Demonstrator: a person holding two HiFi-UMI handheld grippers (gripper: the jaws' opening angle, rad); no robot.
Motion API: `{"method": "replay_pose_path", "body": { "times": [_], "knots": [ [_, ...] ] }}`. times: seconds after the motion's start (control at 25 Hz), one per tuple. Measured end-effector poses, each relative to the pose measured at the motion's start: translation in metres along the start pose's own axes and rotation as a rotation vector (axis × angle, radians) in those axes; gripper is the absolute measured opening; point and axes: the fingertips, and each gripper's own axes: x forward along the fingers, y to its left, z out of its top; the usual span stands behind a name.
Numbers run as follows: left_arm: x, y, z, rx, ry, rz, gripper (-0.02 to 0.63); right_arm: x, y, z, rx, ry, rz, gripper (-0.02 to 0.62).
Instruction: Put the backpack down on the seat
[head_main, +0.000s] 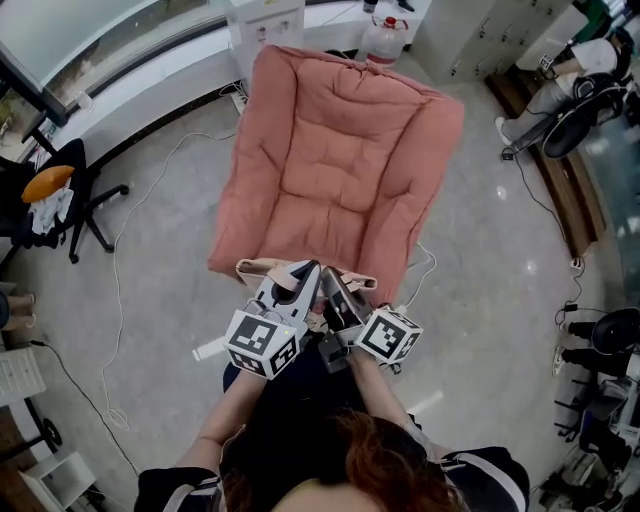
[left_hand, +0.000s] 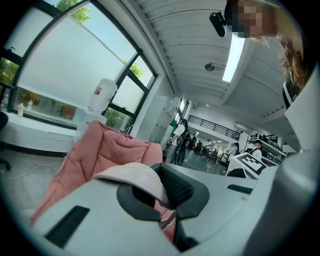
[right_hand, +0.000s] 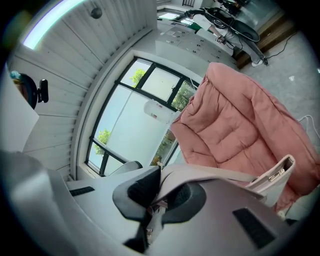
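Note:
The seat is a wide pink quilted cushion chair (head_main: 340, 160), right in front of me; it also shows in the left gripper view (left_hand: 107, 147) and the right gripper view (right_hand: 240, 125). Of the backpack I see only its beige straps (head_main: 262, 266), held above the seat's near edge; its body is hidden under the grippers. My left gripper (head_main: 305, 275) is shut on a beige strap (left_hand: 132, 176), pinched between its black pads (left_hand: 175, 186). My right gripper (head_main: 332, 280) is shut on another beige strap (right_hand: 215, 174) with a metal buckle (right_hand: 276, 174). The two grippers are side by side, nearly touching.
A black office chair (head_main: 60, 200) stands at the left with an orange thing on it. A white cable (head_main: 115, 300) runs over the grey floor. A water bottle (head_main: 385, 40) and a white cabinet (head_main: 265, 25) stand behind the seat. A seated person (head_main: 570, 80) is at the upper right.

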Motion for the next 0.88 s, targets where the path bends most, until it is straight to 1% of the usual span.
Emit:
{"method": "replay_pose_path", "body": {
  "times": [0.12,0.36,0.52,0.88],
  "knots": [
    [0.007,0.007,-0.005,-0.006,0.027,-0.021,0.018,0.007,-0.009,-0.001,0.024,-0.009,-0.02,0.04],
    [0.021,0.025,-0.001,-0.012,0.055,-0.056,0.018,0.025,-0.016,0.005,0.04,-0.029,-0.052,0.04],
    [0.033,0.033,-0.004,-0.016,0.078,-0.073,0.018,0.035,-0.03,0.009,0.052,-0.028,-0.084,0.04],
    [0.06,0.061,-0.013,-0.06,0.119,-0.08,0.018,0.062,-0.056,0.018,0.081,-0.021,-0.126,0.04]
  ]
}}
